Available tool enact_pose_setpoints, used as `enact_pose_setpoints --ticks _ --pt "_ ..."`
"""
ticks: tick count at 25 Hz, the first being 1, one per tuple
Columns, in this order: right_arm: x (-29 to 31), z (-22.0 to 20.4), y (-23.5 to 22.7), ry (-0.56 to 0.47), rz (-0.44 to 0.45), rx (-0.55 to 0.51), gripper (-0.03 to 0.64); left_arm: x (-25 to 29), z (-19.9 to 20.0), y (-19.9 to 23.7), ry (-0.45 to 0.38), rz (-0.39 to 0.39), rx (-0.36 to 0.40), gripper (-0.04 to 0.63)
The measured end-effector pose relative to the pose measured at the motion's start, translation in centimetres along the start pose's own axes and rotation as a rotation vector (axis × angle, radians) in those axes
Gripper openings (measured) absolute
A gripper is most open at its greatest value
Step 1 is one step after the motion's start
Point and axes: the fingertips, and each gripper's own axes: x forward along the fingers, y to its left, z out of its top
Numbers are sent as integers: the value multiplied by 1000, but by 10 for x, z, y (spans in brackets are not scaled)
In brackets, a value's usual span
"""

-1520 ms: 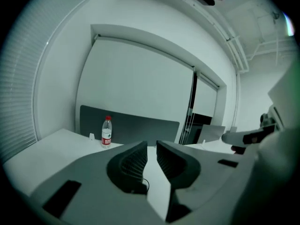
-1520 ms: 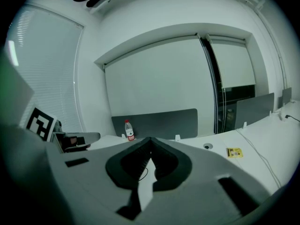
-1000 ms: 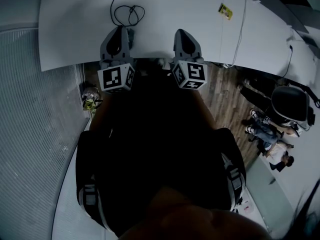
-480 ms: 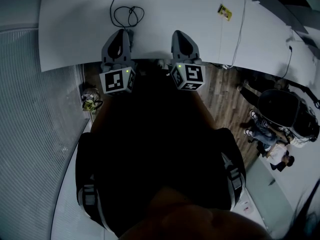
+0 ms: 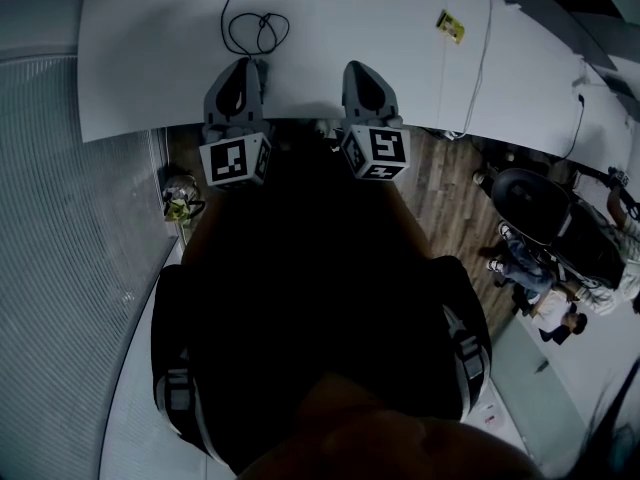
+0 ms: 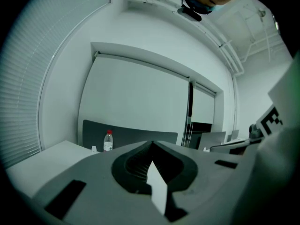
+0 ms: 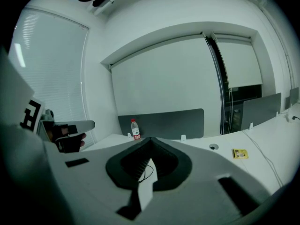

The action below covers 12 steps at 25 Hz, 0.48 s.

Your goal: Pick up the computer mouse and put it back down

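- The left gripper (image 5: 241, 64) is hanging over the near edge of the white desk (image 5: 140, 58), its jaws pressing together with nothing between them.
- The right gripper (image 5: 359, 68) is hanging just beside it over the same edge, its jaws also meeting at the tips and holding nothing.
- The computer mouse is not showing clearly in any view, so I cannot tell where it is lying.
- A black cable (image 5: 258, 32) is lying coiled on the desk just beyond the left gripper, in from the near edge.
- A yellow card (image 5: 450, 23) is lying further toward the desk's right end.
- A water bottle (image 7: 135, 129) is standing upright at the desk's far edge, against a grey partition (image 7: 168, 122).
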Motion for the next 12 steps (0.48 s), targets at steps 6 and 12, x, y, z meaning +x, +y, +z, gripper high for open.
enact_pose_setpoints --ticks 6,12 --pt "1 1 -1 3 2 1 0 1 0 0 4 0 -4 6" --pt "2 0 1 1 4 2 0 1 -2 1 6 -2 -7 6"
